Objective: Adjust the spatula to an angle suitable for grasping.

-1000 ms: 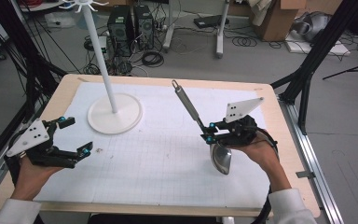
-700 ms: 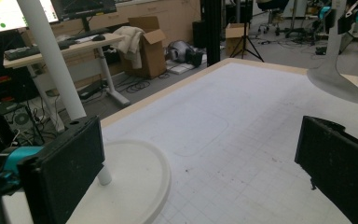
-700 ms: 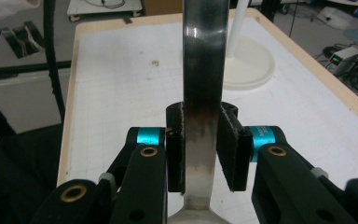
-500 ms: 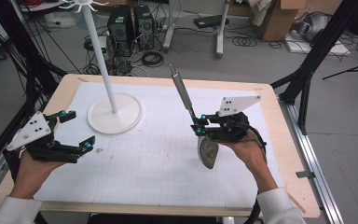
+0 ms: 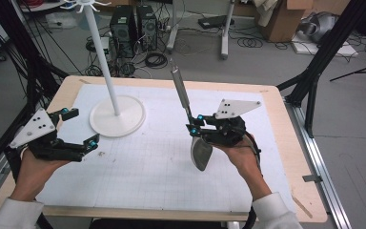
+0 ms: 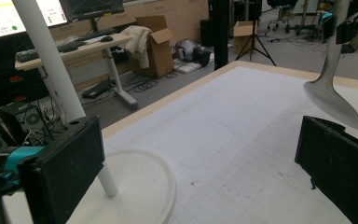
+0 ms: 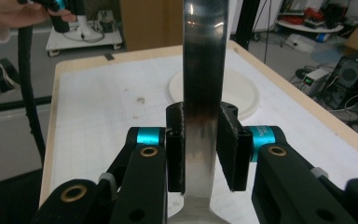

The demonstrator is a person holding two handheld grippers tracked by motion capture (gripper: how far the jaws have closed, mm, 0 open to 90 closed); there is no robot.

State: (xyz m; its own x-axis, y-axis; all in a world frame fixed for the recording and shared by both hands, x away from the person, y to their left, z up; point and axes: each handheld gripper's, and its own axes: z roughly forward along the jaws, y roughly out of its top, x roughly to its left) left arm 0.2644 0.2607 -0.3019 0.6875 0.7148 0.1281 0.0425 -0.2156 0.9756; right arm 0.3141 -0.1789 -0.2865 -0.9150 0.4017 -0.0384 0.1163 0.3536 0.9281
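Observation:
A long metal spoon (image 5: 187, 104) is held up off the table by my right gripper (image 5: 196, 124), which is shut on its handle just above the bowl (image 5: 201, 151). The handle slants up and away toward the far edge. In the right gripper view the shiny handle (image 7: 204, 84) stands upright, pinched between the two black pads (image 7: 175, 147). My left gripper (image 5: 78, 128) hovers open over the left of the white mat with nothing between its fingers (image 6: 65, 175). The spoon bowl (image 6: 332, 100) shows at the upper right of the left gripper view.
A white stand with a round base (image 5: 117, 115) and a tall pole (image 5: 101, 55) sits at the back left of the mat (image 5: 147, 171). The wooden table edge (image 5: 295, 157) frames the mat. Cables, computers and boxes lie on the floor beyond.
My right gripper has carried the spoon leftward and lifted it, with the handle tipping more upright. The left gripper has barely shifted.

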